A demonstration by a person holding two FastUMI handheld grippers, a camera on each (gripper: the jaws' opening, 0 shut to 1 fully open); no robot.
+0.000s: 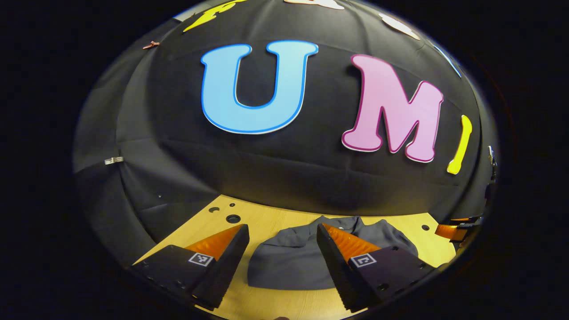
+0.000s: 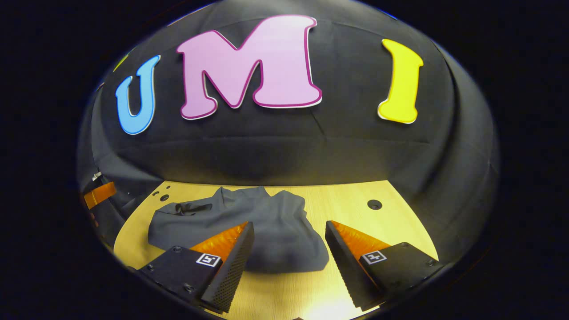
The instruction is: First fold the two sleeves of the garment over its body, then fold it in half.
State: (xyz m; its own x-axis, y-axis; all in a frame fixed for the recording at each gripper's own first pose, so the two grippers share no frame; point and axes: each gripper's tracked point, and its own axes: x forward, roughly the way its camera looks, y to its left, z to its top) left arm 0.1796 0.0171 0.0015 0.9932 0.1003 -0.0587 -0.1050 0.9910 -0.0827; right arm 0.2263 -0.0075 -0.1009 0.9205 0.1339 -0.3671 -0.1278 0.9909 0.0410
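A dark grey garment [image 1: 289, 262] lies in a folded bundle on the wooden table [image 1: 271, 218]. My left gripper [image 1: 282, 231] hovers open above its near edge, nothing between the fingers. In the right gripper view the same garment [image 2: 266, 226] spreads from the left to the middle of the table [image 2: 346, 195], its collar toward the far wall. My right gripper [image 2: 290, 229] is open over the garment's right part, holding nothing. The other gripper [image 2: 98, 195] shows small at the far left edge of that view.
The table has small round holes near its far corners, such as one hole [image 2: 374, 204] at the right and another hole [image 1: 233, 218] at the left. The black cloth wall stands right behind the table's far edge.
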